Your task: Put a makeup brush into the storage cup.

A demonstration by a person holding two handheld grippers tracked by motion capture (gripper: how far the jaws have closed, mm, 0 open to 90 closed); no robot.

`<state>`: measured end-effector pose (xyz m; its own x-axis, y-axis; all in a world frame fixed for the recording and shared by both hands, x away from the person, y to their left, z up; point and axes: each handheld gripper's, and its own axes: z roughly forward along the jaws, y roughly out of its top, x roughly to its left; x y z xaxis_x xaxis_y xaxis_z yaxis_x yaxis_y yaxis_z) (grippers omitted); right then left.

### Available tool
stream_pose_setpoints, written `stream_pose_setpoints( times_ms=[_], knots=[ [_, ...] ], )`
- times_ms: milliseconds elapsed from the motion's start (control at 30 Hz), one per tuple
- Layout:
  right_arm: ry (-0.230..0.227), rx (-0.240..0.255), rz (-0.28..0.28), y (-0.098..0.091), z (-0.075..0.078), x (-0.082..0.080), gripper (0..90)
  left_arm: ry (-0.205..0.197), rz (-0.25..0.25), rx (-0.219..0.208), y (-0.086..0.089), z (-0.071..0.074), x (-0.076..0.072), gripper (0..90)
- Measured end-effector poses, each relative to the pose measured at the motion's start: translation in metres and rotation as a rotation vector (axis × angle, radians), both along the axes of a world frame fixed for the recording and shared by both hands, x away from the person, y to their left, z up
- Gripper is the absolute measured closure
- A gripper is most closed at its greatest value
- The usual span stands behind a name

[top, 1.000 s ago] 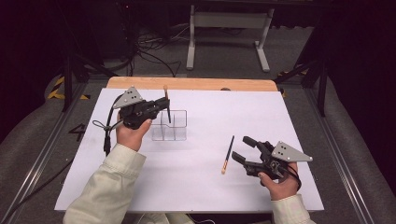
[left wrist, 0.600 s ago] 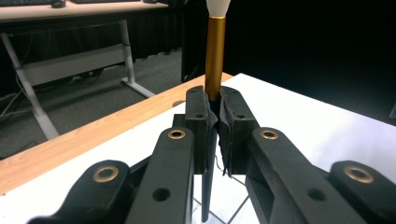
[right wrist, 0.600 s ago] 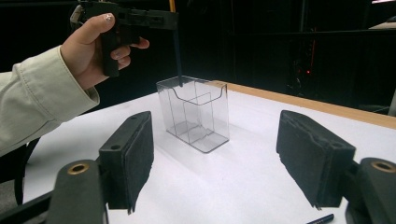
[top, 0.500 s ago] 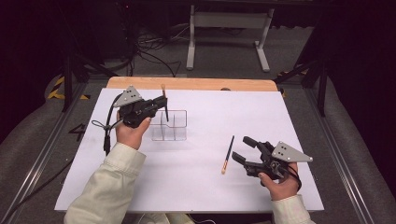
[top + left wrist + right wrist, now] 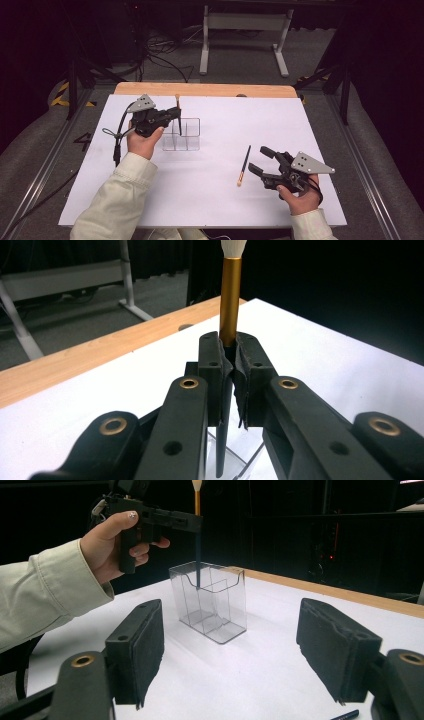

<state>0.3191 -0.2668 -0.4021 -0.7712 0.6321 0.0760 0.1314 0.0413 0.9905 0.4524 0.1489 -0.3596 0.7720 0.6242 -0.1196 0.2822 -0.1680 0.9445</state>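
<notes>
The brush (image 5: 230, 300) I hold stands upright in my left claw (image 5: 228, 365), its pads pressed together on the black handle just below the gold ferrule, with the white bristle tip pointing up. In the high view the same brush (image 5: 177, 112) hangs over the clear holder (image 5: 182, 134), and its dark lower end dips into the near-left part of that box. From my right claw's camera the brush (image 5: 198, 535) drops straight down from the left claw (image 5: 192, 522), and its tip sits just inside the top rim of the clear holder (image 5: 212, 602), at the back left compartment as that view shows it; I cannot tell whether the tip touches a wall.

The holder is a see-through box with dividers, standing on the white table sheet (image 5: 215, 200), with a wooden edge (image 5: 205, 90) beyond the sheet's far side.

My right claw (image 5: 262, 160) rests low over the sheet on the near right, well apart from the holder, its jaws spread with nothing between them. A second brush (image 5: 244, 165) lies flat on the sheet just left of that claw, its handle pointing away from me and its pale tip toward me; the claw does not touch it
</notes>
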Motion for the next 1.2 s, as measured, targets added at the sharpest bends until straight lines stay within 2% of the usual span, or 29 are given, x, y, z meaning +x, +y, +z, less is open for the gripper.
stream_pose_setpoints(
  times_ms=[367, 900, 933, 1000, 1033, 1200],
  knots=[
    [-0.003, 0.0, 0.004, 0.0, 0.001, 0.001, 28.0, 0.061, 0.002, 0.018, 0.0, -0.011, 0.005, 82.8],
    [-0.006, 0.006, 0.009, 0.001, 0.002, 0.002, 27.8, 0.099, -0.003, 0.026, 0.001, -0.017, 0.007, 81.9],
    [-0.006, 0.006, 0.01, 0.001, 0.002, 0.002, 27.8, 0.098, -0.018, 0.005, 0.002, -0.017, 0.007, 78.1],
    [-0.007, 0.008, 0.011, 0.001, 0.002, 0.002, 27.7, 0.077, -0.003, 0.022, 0.002, -0.015, 0.006, 59.9],
    [-0.009, 0.007, 0.009, 0.001, 0.002, 0.002, 27.7, 0.067, 0.0, 0.023, 0.002, -0.014, 0.005, 54.2],
    [-0.013, 0.008, 0.011, 0.0, 0.005, 0.004, 27.7, 0.054, -0.009, 0.028, 0.008, -0.009, -0.005, 40.5]
  ],
)
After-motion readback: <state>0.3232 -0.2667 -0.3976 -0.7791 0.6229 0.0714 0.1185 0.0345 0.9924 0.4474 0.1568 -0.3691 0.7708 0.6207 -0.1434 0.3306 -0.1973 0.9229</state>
